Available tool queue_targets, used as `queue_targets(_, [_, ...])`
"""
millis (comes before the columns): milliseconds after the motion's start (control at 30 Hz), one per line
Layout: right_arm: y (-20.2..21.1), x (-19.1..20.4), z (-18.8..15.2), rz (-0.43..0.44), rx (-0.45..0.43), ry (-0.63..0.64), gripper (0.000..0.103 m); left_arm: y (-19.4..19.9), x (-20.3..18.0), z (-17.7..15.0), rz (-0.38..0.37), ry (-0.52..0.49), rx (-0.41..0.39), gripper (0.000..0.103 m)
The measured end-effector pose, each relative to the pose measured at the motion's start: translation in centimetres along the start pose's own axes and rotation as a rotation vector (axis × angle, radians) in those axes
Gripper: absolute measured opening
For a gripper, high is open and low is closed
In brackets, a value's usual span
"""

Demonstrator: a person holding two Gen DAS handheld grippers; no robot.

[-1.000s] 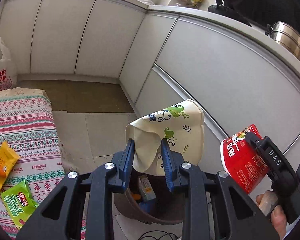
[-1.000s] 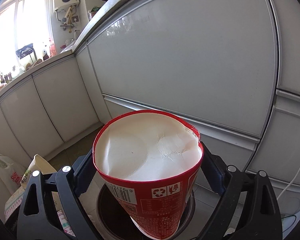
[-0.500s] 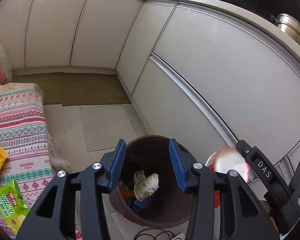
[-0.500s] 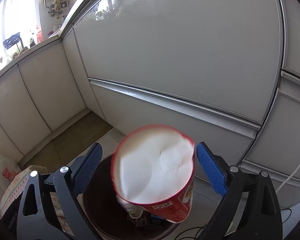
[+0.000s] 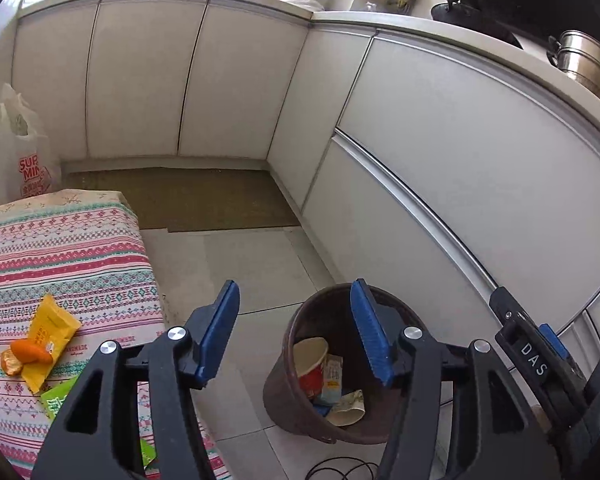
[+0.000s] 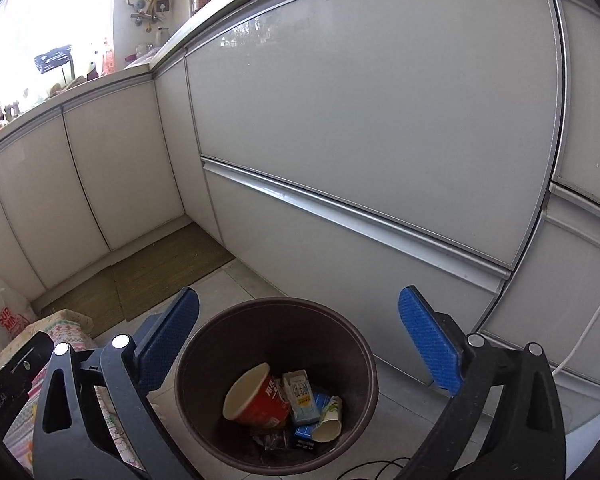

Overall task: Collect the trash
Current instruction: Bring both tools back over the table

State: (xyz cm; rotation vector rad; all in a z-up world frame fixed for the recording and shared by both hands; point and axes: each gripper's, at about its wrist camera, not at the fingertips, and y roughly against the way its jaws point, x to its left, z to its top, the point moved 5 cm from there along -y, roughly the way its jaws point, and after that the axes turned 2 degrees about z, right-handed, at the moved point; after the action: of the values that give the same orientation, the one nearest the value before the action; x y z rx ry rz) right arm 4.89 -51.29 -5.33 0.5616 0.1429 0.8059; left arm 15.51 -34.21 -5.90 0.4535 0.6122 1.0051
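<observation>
A dark brown trash bin (image 6: 204, 344) (image 5: 284, 396) stands on the tiled floor by the white cabinets. Inside lie a red noodle cup (image 6: 256, 398) (image 5: 310, 368), a small drink carton (image 6: 300, 396) (image 5: 332, 376) and a crumpled paper cup (image 6: 328, 420) (image 5: 348, 406). My right gripper (image 6: 300, 332) hovers above the bin, jaws opening wide, nothing between them. My left gripper (image 5: 296, 328) hangs over the bin's left rim, jaws opening and empty. On the patterned tablecloth (image 5: 60, 248) at left lie a yellow wrapper (image 5: 46, 340), orange peel (image 5: 24, 354) and a green packet (image 5: 60, 398).
White cabinet doors (image 6: 360, 120) close in behind and to the right of the bin. A brown mat (image 5: 180, 196) covers the floor in the corner. A white plastic bag (image 5: 20, 152) stands beyond the table. A black cable (image 5: 340, 468) lies on the floor before the bin.
The left gripper let go of the paper cup and the right gripper let go of the red noodle cup; both fell into the bin. Both jaws widened.
</observation>
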Motion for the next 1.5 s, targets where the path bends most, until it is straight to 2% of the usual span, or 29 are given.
queue_targets(233, [1.0, 4.5, -0.3, 0.051, -0.005, 0.092, 0.096, 3.3, 4.1, 0.0, 0.089, 0.022, -0.019, 0.064])
queue_targets(467, [3.1, 8.3, -2.0, 0.126, 0.009, 0.153, 0.096, 6.2, 8.9, -0.6, 0.166, 0.061, -0.031, 0.067])
queue_targets(833, [5.9, 17.1, -5.3, 0.258, 0.016, 0.287, 0.096, 10.4, 16.7, -1.7, 0.285, 0.115, -0.045, 0.07])
queue_targets(1000, [7.0, 20.4, -6.8, 0.311, 0.028, 0.337, 0.096, 11.7, 20.5, -2.6, 0.345, 0.138, -0.029, 0.07])
queue_targets(1100, [7.3, 22.4, -7.9, 0.347, 0.056, 0.359, 0.096, 12.8, 23.0, -3.2, 0.388, 0.156, -0.021, 0.076])
queue_targets(1233, [7.7, 25.1, -9.6, 0.38, 0.086, 0.412, 0.096, 14.0, 26.6, -4.0, 0.446, 0.185, -0.002, 0.077])
queue_targets(1500, [8.7, 30.7, -13.7, 0.46, 0.141, 0.539, 0.096, 14.6, 33.7, -7.5, 0.502, 0.323, 0.083, 0.079])
